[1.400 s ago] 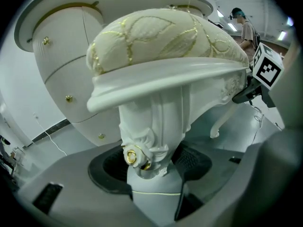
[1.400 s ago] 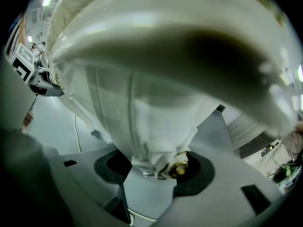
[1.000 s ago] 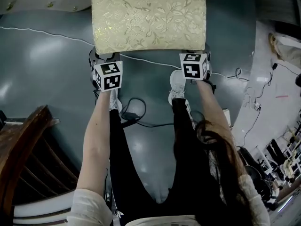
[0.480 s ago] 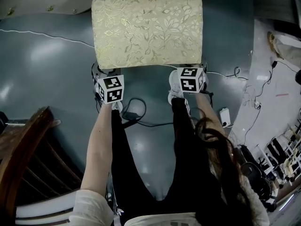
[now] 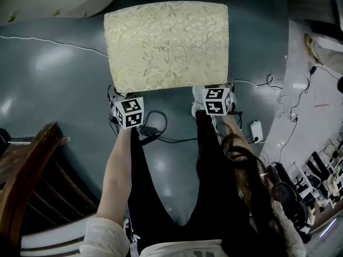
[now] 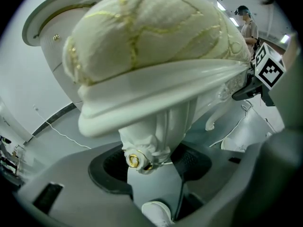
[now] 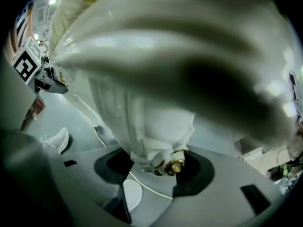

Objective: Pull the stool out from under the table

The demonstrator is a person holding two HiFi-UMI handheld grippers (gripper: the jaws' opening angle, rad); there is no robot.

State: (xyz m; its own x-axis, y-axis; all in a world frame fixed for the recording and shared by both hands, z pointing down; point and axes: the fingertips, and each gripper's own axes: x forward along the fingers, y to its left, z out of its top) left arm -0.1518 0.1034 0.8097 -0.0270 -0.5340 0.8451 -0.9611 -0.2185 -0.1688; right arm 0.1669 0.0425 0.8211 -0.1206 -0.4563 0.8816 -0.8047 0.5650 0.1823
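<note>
It looks like a staged test room, not a lived-in home. The bare, glossy grey-blue floor is crossed by loose cables and holds a white plug block. Home furniture stands about: a brocade-topped stool and a dark wooden chair. Strip lights run overhead, another person stands behind, and cluttered gear crowds the right side.

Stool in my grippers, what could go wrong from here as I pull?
The left gripper and right gripper each clamp one carved stool leg, so a jaw may slip and the stool tilt. A black cable loops on the floor in the stool's path; a leg might catch it.
</note>
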